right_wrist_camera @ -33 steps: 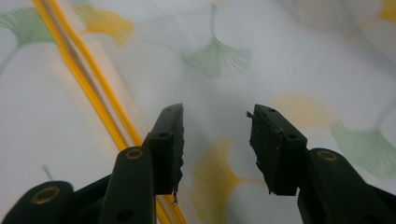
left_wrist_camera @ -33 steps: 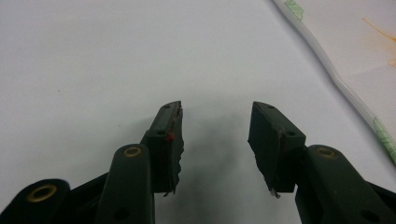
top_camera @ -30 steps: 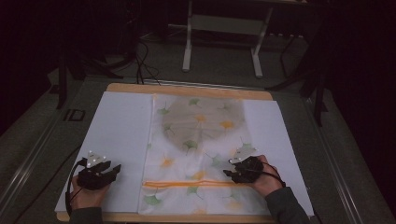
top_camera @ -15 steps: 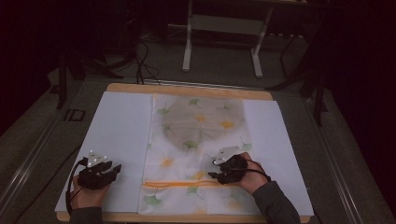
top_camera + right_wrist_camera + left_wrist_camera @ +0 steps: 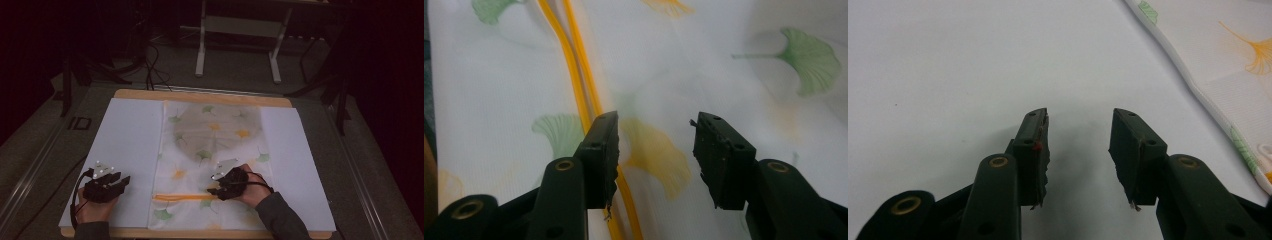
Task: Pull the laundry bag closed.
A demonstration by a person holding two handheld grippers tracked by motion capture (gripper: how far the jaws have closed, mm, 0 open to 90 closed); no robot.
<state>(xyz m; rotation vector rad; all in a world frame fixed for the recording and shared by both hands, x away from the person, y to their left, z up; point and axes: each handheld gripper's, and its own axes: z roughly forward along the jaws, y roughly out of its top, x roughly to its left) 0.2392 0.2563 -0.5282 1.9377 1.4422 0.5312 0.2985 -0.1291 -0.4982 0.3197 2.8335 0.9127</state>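
While both sets of fingers stand open and empty, the right gripper (image 5: pixel 216 189) hovers over the cloth (image 5: pixel 215 150) at its orange stripe (image 5: pixel 584 85), crossing the gap. Left gripper (image 5: pixel 118 182) sits on bare bench (image 5: pixel 130 135), cloth edge just beside it.

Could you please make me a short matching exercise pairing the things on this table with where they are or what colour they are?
Things:
1. left claw
2. right claw
3. stripe
4. cloth

Descriptions:
A. orange, runs across the near end of the cloth
B. open over the bare white sheet
C. white with green and yellow leaves
D. open over the leaf-print fabric

Pairs: 1-B, 2-D, 3-A, 4-C
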